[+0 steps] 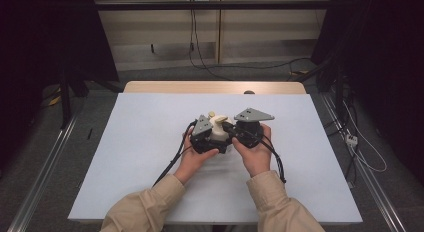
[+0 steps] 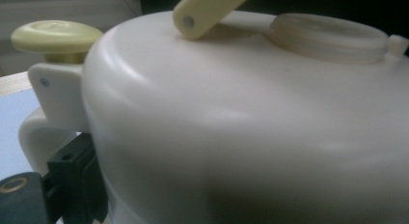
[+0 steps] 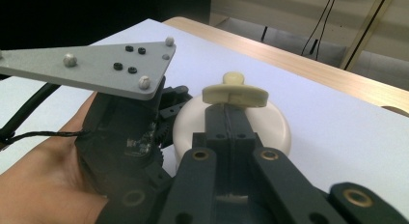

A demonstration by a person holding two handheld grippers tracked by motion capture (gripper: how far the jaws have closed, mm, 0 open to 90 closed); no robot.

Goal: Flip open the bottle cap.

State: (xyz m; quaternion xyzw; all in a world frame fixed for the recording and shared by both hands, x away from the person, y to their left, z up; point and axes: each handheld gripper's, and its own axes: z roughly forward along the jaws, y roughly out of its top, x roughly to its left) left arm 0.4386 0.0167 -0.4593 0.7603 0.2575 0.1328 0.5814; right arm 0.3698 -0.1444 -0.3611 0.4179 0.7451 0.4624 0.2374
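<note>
Tongs, two of them, meet over the middle of a pale blue mat (image 1: 150,142), one in each of the person's hands, with one small cream kettle-like pot (image 1: 218,132) caught between them. The left gripper (image 1: 210,138) presses so near the pot's side that its camera sees little but the rounded cream wall (image 2: 241,137), so whether its jaws are wide or narrow I cannot tell. At the far side of that wall sits one yellowish knob (image 2: 55,36) above one cream handle (image 2: 36,132), and on top lies one round lid (image 2: 328,38) with one yellowish lever (image 2: 207,11) just ahead of it. The right gripper (image 3: 230,119) has its two black jaws brought together, pinched on the flat yellowish tab (image 3: 235,94) that stands over the pot (image 3: 275,127). Beyond those jaws, to their left, shows the other gripper (image 3: 140,137) in its hand (image 3: 43,180), carrying one grey three-cornered plate (image 3: 96,67). Two cables trail back toward the beige sleeves (image 1: 280,202)
</note>
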